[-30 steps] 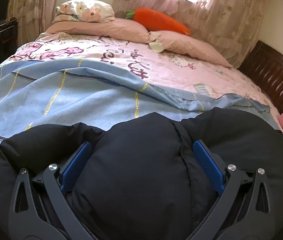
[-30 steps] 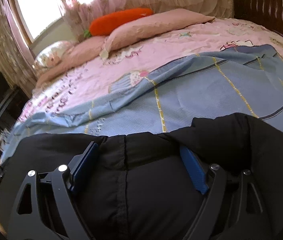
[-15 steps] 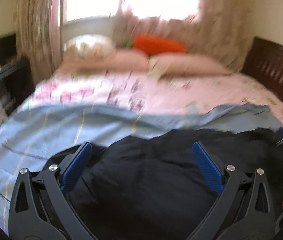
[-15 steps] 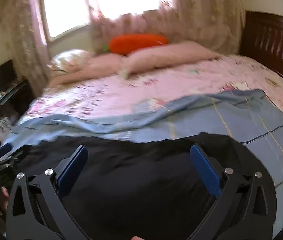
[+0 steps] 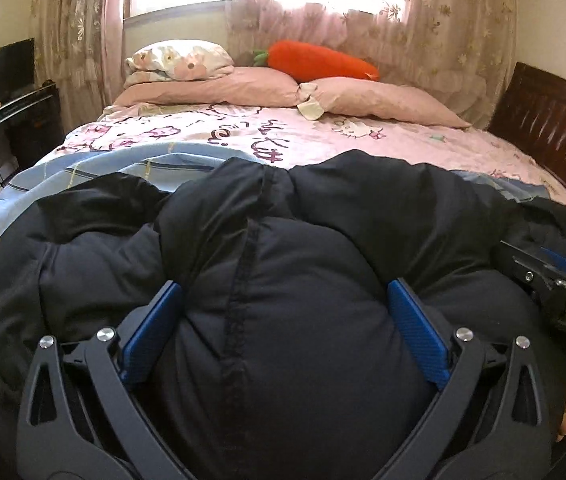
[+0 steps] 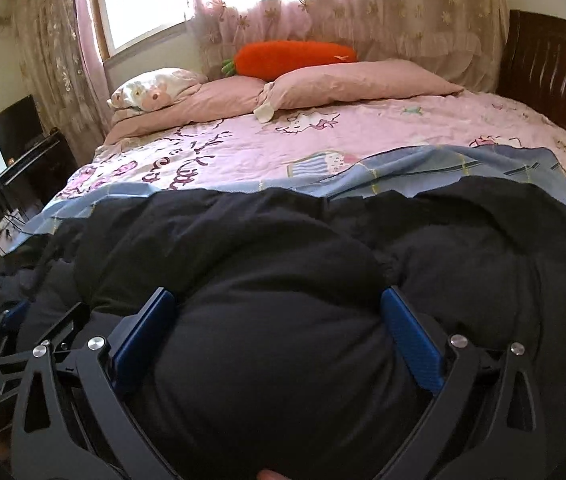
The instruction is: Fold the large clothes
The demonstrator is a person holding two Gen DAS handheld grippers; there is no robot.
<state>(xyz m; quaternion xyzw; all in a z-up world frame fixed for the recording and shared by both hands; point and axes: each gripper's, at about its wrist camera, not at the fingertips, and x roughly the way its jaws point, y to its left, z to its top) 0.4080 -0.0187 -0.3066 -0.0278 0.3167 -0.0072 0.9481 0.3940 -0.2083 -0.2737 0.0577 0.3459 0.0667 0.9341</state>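
A black padded jacket (image 5: 303, 240) lies bunched on the near end of the bed, and it also fills the lower half of the right wrist view (image 6: 283, 264). My left gripper (image 5: 283, 320) has its blue pads (image 5: 417, 334) wide apart with a thick puff of the jacket bulging between them. My right gripper (image 6: 279, 328) stands the same way, its blue pads (image 6: 411, 338) wide apart around another puff. The right gripper shows at the right edge of the left wrist view (image 5: 555, 280); the left gripper shows at the left edge of the right wrist view (image 6: 7, 340).
A blue checked blanket (image 6: 423, 164) lies under the jacket over a pink printed sheet (image 5: 283, 136). Pink pillows (image 5: 375, 100) and an orange carrot plush (image 5: 319, 60) sit at the head. A dark headboard (image 5: 551, 128) is on the right, dark furniture (image 5: 15, 120) on the left.
Both grippers rose and pulled back half a second ago, then came down again into the jacket. The jacket now lies further up the bed, bunched higher between the pads.
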